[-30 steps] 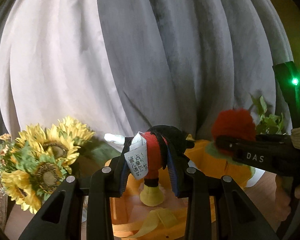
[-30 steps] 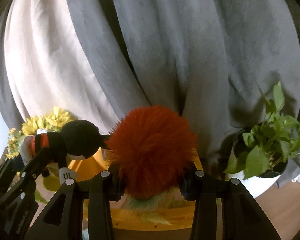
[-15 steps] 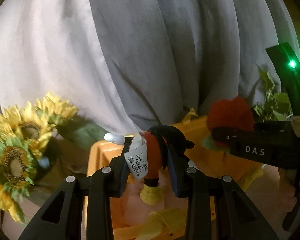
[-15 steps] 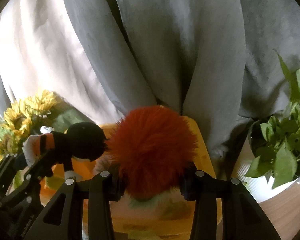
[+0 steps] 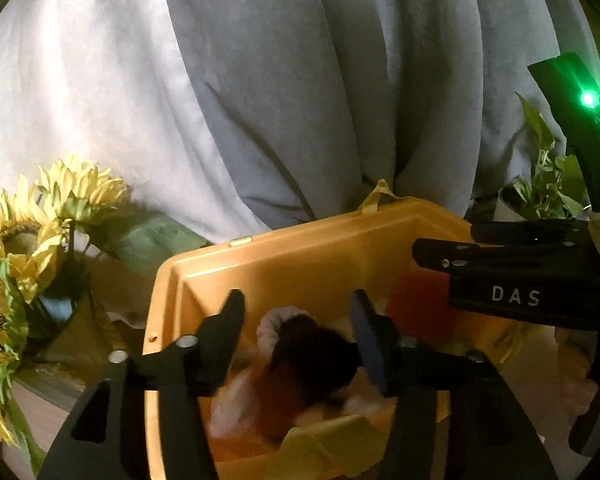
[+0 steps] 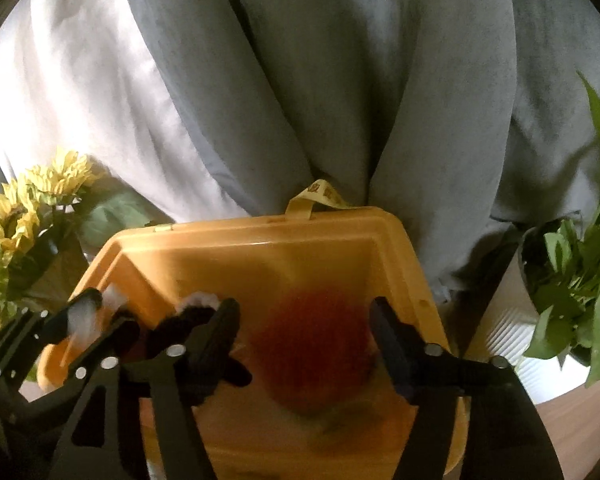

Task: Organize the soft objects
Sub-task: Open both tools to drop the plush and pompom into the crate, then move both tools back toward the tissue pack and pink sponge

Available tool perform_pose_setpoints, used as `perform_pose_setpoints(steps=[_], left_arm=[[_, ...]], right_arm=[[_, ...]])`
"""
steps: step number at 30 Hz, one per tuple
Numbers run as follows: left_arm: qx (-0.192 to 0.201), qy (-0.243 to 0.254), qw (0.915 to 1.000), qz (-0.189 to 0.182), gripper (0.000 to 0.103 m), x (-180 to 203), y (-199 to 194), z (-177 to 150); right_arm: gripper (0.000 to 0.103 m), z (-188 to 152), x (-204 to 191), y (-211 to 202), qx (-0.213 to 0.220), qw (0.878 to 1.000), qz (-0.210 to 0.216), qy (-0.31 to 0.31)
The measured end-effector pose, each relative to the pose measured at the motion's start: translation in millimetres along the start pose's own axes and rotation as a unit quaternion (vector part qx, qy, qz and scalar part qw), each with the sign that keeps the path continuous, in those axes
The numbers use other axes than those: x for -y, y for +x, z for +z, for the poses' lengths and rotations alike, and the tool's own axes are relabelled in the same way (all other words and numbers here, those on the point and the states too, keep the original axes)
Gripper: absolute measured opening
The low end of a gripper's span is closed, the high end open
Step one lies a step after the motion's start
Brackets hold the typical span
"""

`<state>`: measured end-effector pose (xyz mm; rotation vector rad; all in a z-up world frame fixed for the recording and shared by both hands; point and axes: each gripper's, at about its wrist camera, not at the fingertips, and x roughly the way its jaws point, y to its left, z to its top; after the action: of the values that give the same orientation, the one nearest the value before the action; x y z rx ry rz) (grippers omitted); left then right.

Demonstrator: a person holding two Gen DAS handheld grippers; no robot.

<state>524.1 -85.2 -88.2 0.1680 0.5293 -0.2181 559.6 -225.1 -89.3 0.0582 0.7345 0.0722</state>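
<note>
Both claws have just been opening over the yellow bin (image 6: pixel 260 240) — left claw (image 5: pixel 298 320) wide above the blurred black plush (image 5: pixel 312 352), right claw (image 6: pixel 304 332) wide around the blurred red pompom (image 6: pixel 312 344) — the bin's rim clear of each.

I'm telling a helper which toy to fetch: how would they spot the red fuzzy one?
Find the yellow bin before the grey curtain, between sunflowers and potted plant. Inside, at its right, lies the red pom-pom toy: round and fluffy, unlike the black-headed plush beside it.
</note>
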Motion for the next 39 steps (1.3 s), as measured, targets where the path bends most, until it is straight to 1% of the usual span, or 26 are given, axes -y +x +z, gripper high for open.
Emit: perform_pose_setpoints(steps=[3,9,13,18,22,29,32,35,39], left_arm=[[0.002,0.000,1.0000,0.003,0.061,-0.1,-4.3,0.9],[0.017,-0.005,0.9997,0.015,0.066,-0.8,-26.6,1.1],[0.029,-0.017,0.9993,0.016,0.067,-1.9,-48.4,1.2],[0.039,-0.030,0.9987,0.014,0.067,-1.2,-72.7,0.5],[0.048,-0.031,0.9982,0.015,0.068,1.1,-93.2,-1.3],[0.055,-0.039,0.9976,0.016,0.071,3.2,-122.4,-10.4],[0.054,-0.045,0.9974,0.013,0.072,4.9,-134.1,-15.6],[0.053,-0.044,0.9976,0.012,0.074,8.3,-144.8,-21.4],[0.048,-0.045,0.9978,0.013,0.075,10.2,-156.9,-29.7]], right_arm=[[0.073,0.3,1.8,-2.7,0.001,1.000,-0.001,0.003],[0.074,-2.9,5.2,-21.0,0.010,1.000,-0.005,0.016],[0.079,-5.9,5.3,-42.3,0.028,0.999,-0.013,0.018],[0.079,-10.2,4.1,-74.5,0.054,0.998,-0.025,0.011],[0.084,-15.7,1.6,-96.5,0.071,0.997,-0.036,0.008],[0.086,-33.2,-1.8,-126.9,0.083,0.995,-0.049,0.011],[0.086,-43.7,-1.7,-138.3,0.083,0.995,-0.053,0.019],[0.086,-52.9,-1.0,-147.3,0.085,0.994,-0.058,0.029],[0.086,-66.0,-2.2,-159.9,0.090,0.993,-0.068,0.043]])
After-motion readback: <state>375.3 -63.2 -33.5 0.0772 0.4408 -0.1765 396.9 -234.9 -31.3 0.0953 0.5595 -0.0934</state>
